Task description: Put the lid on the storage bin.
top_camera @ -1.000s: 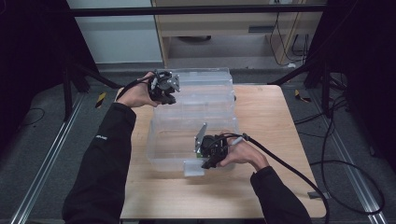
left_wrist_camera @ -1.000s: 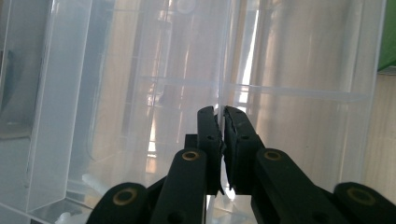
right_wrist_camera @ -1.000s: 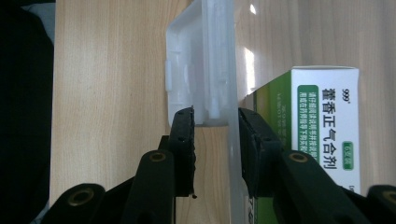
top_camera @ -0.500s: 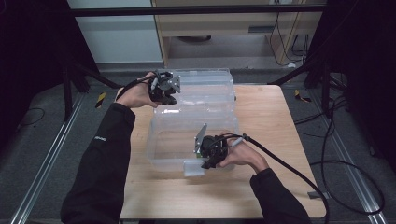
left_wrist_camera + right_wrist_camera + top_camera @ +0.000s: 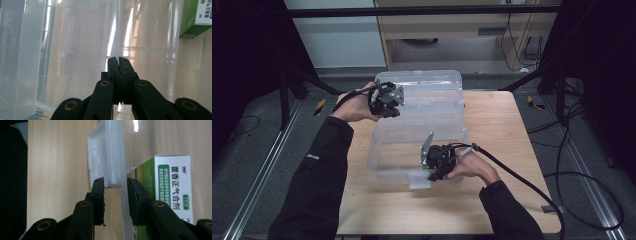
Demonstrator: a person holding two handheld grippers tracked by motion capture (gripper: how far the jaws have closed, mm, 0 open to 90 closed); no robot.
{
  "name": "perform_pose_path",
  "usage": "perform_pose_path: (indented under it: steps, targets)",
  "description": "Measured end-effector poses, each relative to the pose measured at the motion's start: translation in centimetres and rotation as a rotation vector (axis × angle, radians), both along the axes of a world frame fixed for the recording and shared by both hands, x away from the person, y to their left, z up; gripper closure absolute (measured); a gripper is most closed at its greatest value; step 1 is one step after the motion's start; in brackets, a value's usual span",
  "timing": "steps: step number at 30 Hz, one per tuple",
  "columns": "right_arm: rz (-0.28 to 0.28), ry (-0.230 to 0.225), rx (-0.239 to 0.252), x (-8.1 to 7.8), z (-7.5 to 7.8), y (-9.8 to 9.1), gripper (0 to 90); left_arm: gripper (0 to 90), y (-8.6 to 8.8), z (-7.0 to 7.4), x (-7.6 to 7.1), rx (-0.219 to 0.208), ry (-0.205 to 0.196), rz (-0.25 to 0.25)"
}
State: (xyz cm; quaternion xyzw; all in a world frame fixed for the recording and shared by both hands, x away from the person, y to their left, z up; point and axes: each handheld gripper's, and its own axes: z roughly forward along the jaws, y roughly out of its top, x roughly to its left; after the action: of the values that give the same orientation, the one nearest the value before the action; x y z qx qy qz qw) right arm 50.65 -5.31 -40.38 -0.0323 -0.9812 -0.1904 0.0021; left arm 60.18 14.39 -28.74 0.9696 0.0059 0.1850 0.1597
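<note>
Right gripper view, green-white box (image 5: 172,195) in clear bin (image 5: 107,157)

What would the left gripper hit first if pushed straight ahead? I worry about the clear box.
Probably the clear plastic lid: the shut left gripper points straight at it, though the gap is hard to judge.

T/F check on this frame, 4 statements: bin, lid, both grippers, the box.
1. The left gripper is shut on the thin edge of the bin's lid. True.
2. The right gripper straddles the front wall and latch of the clear bin. True.
3. The green-and-white box lies on the floor. False: it sits against the bin wall, on the table side.
4. The bin stands on a metal table. False: the table is wooden.
</note>
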Motion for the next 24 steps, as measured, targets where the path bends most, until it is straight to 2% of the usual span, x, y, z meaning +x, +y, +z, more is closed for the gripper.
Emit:
perform_pose_path:
  steps: [12, 21, 24]
  targets:
    - [-0.005, 0.002, 0.006, -0.1, 0.0, 0.0, 68.3, 88.8, 0.4, -0.2, -2.3, -0.027, -0.027, -0.007]
    - [-0.008, 0.01, 0.011, -0.1, 0.0, -0.1, 68.2, 88.8, 0.6, -0.3, -3.7, -0.03, -0.038, -0.011]
    - [-0.006, -0.001, 0.023, -0.2, -0.1, -0.2, 68.1, 88.8, 0.8, -0.4, -4.1, -0.036, -0.039, -0.014]
